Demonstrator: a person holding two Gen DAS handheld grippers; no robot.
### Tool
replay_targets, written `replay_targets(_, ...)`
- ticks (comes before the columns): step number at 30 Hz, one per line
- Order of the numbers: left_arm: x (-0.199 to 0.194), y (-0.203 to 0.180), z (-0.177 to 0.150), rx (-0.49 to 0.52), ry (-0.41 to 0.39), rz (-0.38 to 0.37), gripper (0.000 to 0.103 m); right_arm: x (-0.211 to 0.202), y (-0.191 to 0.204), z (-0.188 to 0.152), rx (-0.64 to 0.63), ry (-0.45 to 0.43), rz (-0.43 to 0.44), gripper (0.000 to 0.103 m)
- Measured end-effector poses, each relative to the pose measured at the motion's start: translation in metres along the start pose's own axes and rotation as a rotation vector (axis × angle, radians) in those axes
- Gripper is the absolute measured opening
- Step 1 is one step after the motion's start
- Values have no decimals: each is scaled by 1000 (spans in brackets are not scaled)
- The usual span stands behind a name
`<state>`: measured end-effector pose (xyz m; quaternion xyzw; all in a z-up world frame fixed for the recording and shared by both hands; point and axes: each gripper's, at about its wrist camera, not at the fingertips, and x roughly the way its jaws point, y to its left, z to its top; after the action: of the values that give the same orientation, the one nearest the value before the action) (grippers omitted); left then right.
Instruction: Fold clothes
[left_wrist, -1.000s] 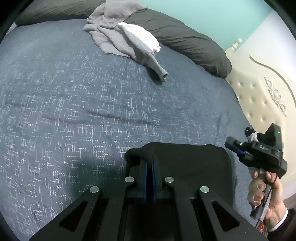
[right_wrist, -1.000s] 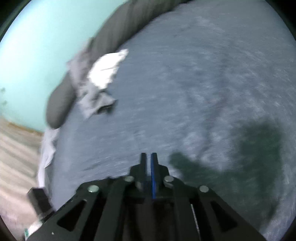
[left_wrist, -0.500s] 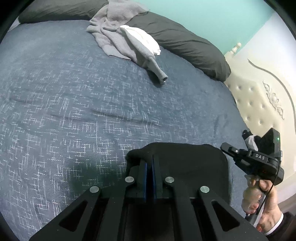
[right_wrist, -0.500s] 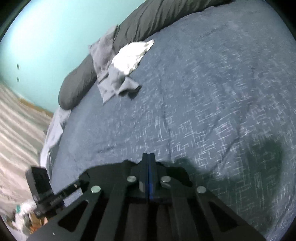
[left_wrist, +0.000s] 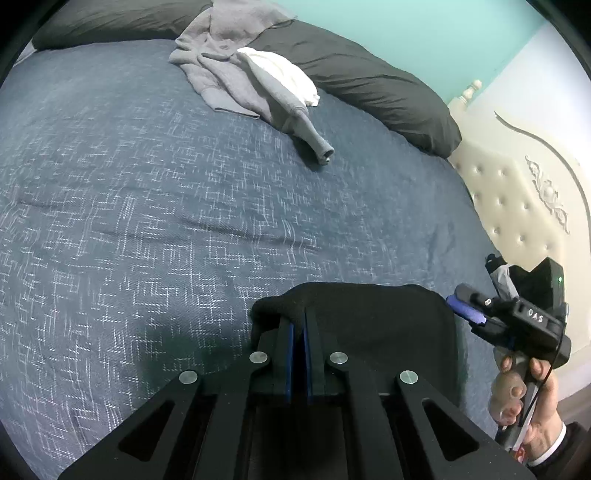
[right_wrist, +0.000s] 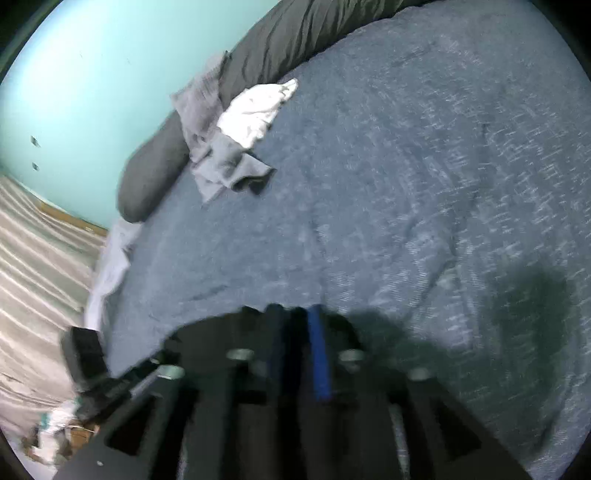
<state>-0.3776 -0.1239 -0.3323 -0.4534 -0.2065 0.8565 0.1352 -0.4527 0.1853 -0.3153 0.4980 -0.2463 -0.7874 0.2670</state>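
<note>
Blur smears the right wrist view, so the right hand-held gripper is hard to read; its jaws are opening, a gap shows between the blue pads, and the black cloth lies dark around the tips, though whether the pads touch it cannot be told. The left hand-held gripper is pressed together, pinching the near left corner of that cloth. The cloth's near part is hidden behind both gripper bodies. It is a flat, dark, folded piece with a straight far edge, lying at the near edge of the bed. A hand with a white cuff holds the right gripper at the cloth's right side, close to the tufted headboard. Beyond the cloth the blue cover lies open. Far off, against the dark pillows, sit a crumpled grey garment and a white one, touching.
</note>
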Motion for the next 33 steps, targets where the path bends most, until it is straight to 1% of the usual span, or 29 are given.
replay_targets(1,0,0,0,1,1,0,4,-1,1,1,-9,-4,-5,41)
replay_targets(2,0,1,0,2,2,-1,4,0,4,2,-21,-6,-14,41)
replay_targets(5,0,1,1,6,2,-1,4,3,4,5,-29,7,7,40)
replay_targets(6,0,1,0,6,2,-1,4,7,4,5,-24,22,8,34)
replay_targets(7,0,1,0,5,1,-1,4,10,4,5,-18,37,9,22)
replay_targets(8,0,1,0,3,0,-3,4,14,3,5,-10,54,5,19)
replay_targets(9,0,2,0,1,0,-4,4,18,1,4,4,72,-7,18)
replay_targets(10,0,2,-1,-1,-1,-6,4,20,-1,3,23,75,3,15)
replay_targets(11,0,2,-1,-4,-1,-7,4,21,-4,2,45,77,16,15)
replay_targets(14,0,3,-2,-10,-3,-12,4,20,-12,0,115,55,51,8)
replay_targets(16,0,4,-2,-15,-4,-15,4,19,-16,-2,154,38,65,7)
replay_targets(18,0,4,-3,-19,-6,-17,4,12,-22,-1,209,-10,89,6)
replay_targets(20,0,4,-3,-25,-10,-25,4,7,-32,-4,291,-51,85,5)
replay_targets(22,1,2,-3,-11,-11,-14,4,4,-44,-9,377,-82,72,5)
replay_targets(24,2,0,-3,-3,-10,-7,4,7,-46,-13,401,-87,57,5)
replay_targets(26,2,3,-1,-13,-9,-12,4,6,-49,-15,455,-112,74,5)
replay_targets(29,3,3,1,-7,-5,-7,4,10,-51,-17,488,-122,99,5)
replay_targets(33,4,2,1,3,1,-13,4,11,-48,-17,458,-108,115,6)
